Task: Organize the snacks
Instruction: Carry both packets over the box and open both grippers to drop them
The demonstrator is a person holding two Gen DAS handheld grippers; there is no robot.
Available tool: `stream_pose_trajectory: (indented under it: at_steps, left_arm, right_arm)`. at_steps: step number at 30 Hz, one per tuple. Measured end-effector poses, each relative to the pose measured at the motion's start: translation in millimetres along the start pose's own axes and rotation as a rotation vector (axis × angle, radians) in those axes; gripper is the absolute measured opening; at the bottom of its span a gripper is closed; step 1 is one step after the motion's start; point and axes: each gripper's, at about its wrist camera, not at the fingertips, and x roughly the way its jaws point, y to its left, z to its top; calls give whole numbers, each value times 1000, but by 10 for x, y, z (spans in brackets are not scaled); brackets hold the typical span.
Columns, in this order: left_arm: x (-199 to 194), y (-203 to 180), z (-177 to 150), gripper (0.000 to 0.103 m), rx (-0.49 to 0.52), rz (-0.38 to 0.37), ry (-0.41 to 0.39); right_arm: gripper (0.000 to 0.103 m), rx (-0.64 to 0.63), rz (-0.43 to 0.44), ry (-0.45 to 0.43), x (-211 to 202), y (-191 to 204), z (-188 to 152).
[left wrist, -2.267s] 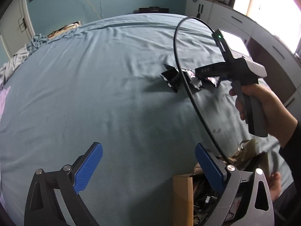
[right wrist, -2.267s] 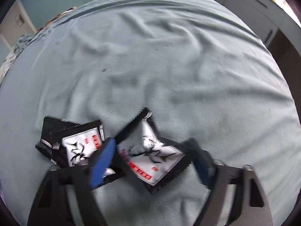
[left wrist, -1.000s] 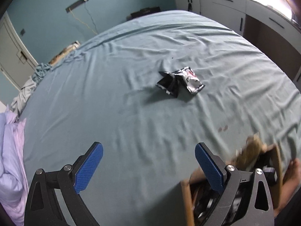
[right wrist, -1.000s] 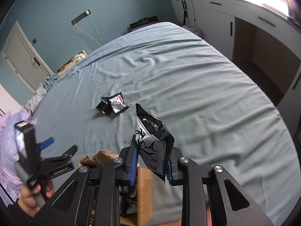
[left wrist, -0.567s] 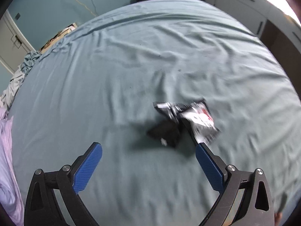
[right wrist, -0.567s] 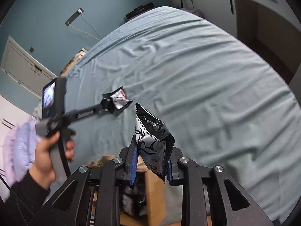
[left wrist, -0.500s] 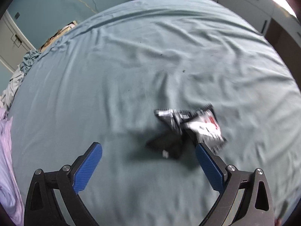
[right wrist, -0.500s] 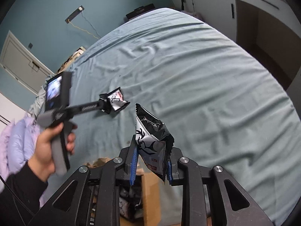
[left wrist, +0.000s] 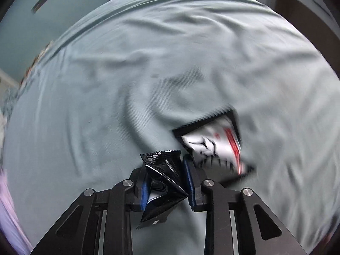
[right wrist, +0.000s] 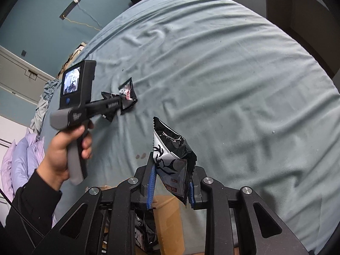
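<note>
On the grey-blue bed sheet (left wrist: 127,80) my left gripper (left wrist: 166,181) points steeply down, its jaws closing, with both blue pads pressing a crumpled black snack packet (left wrist: 161,165). A white-and-red packet (left wrist: 212,144) with black toothed edges lies just to its right, blurred. In the right wrist view the left gripper (right wrist: 122,104) sits at those two packets (right wrist: 128,92), held by a hand (right wrist: 61,155). My right gripper (right wrist: 171,180) is shut on a black-and-white packet (right wrist: 170,148) with an antler print, which stands upright above a cardboard box (right wrist: 167,218).
The open cardboard box at the bed's near edge holds several more packets (right wrist: 144,227). Lilac bedding (right wrist: 19,161) lies at the left. White cabinets and a dark gap run along the bed's right side. A black cable hangs from the sleeve.
My left gripper has dropped onto the two packets on the bed, and its wide-open jaws have closed onto the black one. My right gripper has shifted a little, still holding its packet.
</note>
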Motion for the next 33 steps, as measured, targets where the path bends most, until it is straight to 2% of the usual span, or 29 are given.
stream_pose_trajectory:
  at_steps: [2,5,11,15,17,21,22,23,24,25,26,27,28,31,33]
  left_arm:
    - [-127,-21,-114,27,6,-64,2]
    - [-408,13,-319,27,-10,-108,-25]
    - [-1057,166,-907,27,-100,-246,-95]
    - [-1490,254,-1351,27,-106,-303,-162]
    - [-1659,368,-1568,27,-130,-369,-185]
    - [-1759,331,-1950,28,-138,-480,-214]
    - [-1715,286,-2066,35,-126,-502,-210]
    - [-1619,224,-2180,55,-105,-493,-196]
    - [-1502,109,-2239,62,-76,-391,-139]
    - [-1441,3,-2225,62,-34,-288,-92]
    - [-1437,-62,-2192,62,7,-253,-92]
    - [-1475,-74,-2161,63,17,-250,-115]
    - [-1530,-39,-2138,64,1,-250,-150]
    - [-1614,139,-2097,85,-98,-204,-253]
    - [-1588,259,-2094,85,-154,-152,-263]
  right_arm:
    - [22,2,-16,-5,15,18,5]
    - [22,11,-39,-17,-8,5,-12]
    - [22,52,-67,-18,-30,-35,-122]
    - [22,99,-27,2,-51,-86,-168]
    - [22,131,-4,4,-80,-131,-203]
    - [22,150,-16,-15,-139,-213,-259]
    - [22,151,-16,-14,-144,-218,-279]
    - [22,150,-15,-11,-146,-213,-296]
    - [22,146,-19,-7,-143,-201,-311]
    - [22,144,-28,-5,-143,-186,-325]
    - [22,144,-34,-5,-141,-169,-337]
    - [22,144,-39,-2,-137,-149,-346]
    - [22,135,-36,-1,-141,-122,-353]
    - [22,81,-42,-40,-214,-28,-396]
    - [23,47,-25,-43,-268,22,-454]
